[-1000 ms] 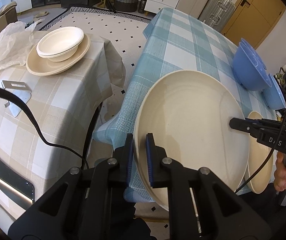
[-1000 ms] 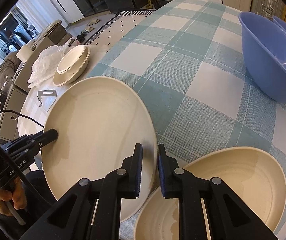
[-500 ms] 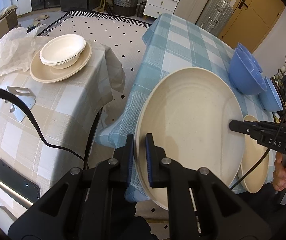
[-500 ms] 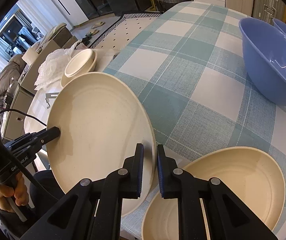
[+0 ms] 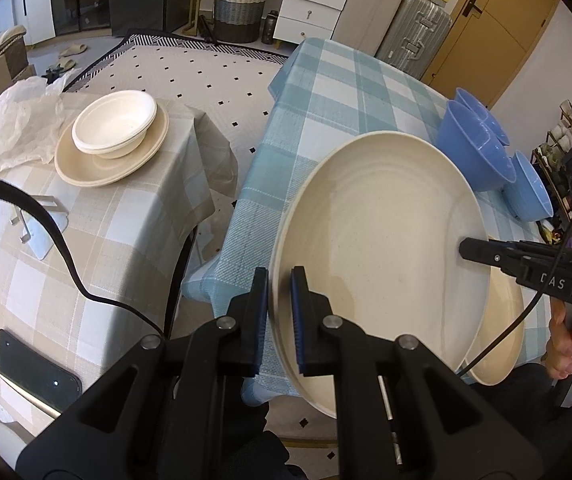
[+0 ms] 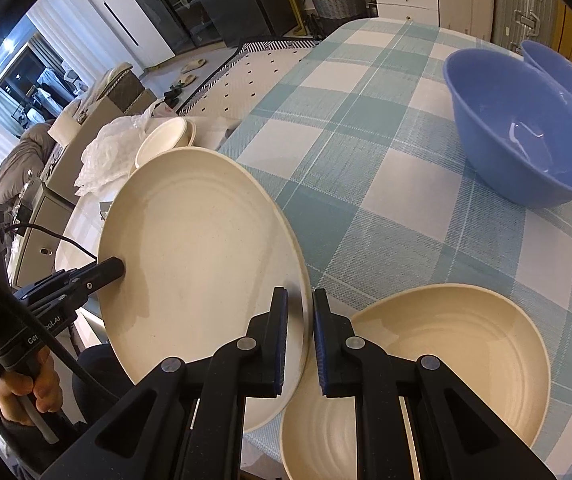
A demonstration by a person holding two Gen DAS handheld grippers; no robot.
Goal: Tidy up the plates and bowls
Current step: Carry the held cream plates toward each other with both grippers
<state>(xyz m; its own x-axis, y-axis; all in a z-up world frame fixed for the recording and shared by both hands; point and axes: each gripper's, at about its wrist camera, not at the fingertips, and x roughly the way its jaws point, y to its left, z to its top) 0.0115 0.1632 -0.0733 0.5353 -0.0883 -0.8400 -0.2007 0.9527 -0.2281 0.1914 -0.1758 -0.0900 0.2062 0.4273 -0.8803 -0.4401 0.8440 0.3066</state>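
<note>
We've got the big cream round plate (image 5: 382, 248) pinched at opp. edges: left gripper (image 5: 279, 312) clamped on the near rim, right gripper (image 6: 299, 320) clamped on the far rim, blue pads squeezed onto both faces of the edge each side. Plate hangs tilted btwn the two tongs, clear of the blue-checked tablecloth (image 6: 366, 140) below it.

Just under and beside the right tongs sits a second cream plate (image 6: 446, 360), flat on the cloth. Ahead of the right tongs: large blue plastic bowl (image 6: 526, 128). Off to the left of the left tongs, well apart, on the beige-checked side table (image 5: 126, 240): white bowls stacked on a cream plate (image 5: 112, 140), prob. where ours goes.

Handling, our guess: stiff, light-ish, smooth glaze-like face so it could slip under thin pads. Rim is the only grip; keep both sides level and matched, no twisting, else it pivots out. Likely chips if dropped.
</note>
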